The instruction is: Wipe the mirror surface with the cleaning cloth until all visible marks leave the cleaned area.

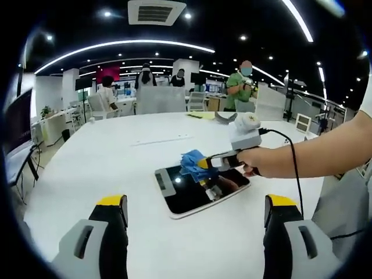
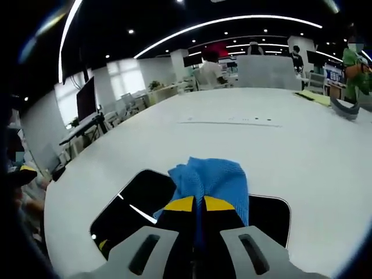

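In the left gripper view, your left tool [image 1: 195,212] rises from the bottom edge with its two yellow-tipped jaws set wide apart and nothing between them. It hovers above the white desk [image 1: 104,157]. Ahead of it, the mirror [image 1: 200,189] lies flat on the desk, a dark rectangle with a pale frame. Your right tool [image 1: 204,164] enters from the right, held in your hand [image 1: 260,161], and presses the blue cloth [image 1: 192,163] onto the far edge of the mirror. A black cable [image 1: 293,163] hangs from the right tool. Several people stand at the far end of the room.

In the right gripper view, your right tool [image 2: 198,203] has its jaws drawn narrow and clamped on the cloth [image 2: 212,177], which bunches up just beyond the yellow tips. The cloth rests on the mirror [image 2: 133,203], whose dark glass extends to both sides of the tool. The desk [image 2: 279,145] runs on beyond it.
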`<state>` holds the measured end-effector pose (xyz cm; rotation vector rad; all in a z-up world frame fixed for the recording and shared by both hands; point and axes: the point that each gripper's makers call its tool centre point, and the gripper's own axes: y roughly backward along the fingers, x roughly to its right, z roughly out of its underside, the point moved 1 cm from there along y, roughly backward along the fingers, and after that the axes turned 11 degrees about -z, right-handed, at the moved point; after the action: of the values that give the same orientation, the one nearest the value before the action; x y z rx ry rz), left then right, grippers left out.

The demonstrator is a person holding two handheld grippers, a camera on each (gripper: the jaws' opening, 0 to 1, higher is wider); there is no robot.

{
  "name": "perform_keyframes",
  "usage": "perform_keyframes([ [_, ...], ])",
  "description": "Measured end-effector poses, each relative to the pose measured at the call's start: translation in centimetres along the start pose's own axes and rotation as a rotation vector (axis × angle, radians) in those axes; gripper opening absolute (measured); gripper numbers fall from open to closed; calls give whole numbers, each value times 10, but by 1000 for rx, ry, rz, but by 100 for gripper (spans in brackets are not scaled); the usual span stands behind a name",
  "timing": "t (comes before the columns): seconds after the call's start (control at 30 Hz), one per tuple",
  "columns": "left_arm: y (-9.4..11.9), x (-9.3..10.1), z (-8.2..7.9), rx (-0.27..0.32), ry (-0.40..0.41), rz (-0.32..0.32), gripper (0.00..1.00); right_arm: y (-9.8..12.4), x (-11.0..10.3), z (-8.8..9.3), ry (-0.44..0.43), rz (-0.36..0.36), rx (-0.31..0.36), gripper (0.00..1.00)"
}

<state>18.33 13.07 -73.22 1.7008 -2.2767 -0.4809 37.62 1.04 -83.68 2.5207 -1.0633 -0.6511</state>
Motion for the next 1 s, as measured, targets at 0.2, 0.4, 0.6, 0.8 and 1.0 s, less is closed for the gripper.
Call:
perform_keyframes([
  [0.2,-1,3,0,-1,5,6,99,0,1,1,0,5,0,0],
  [0.4,-2,4,0,-2,3,9,99,-2,3,0,0,6,1,0],
  [0.6,-3,5,-1,0,2,11,99,-1,3,1,0,3,1,0],
  [0.8,-2,3,1,-4,2,8,99,6,5,2,-6,10,7,0],
  [1.0,-3,5,1,-6,2,13,99,13,7,1,-13,20,11,0],
])
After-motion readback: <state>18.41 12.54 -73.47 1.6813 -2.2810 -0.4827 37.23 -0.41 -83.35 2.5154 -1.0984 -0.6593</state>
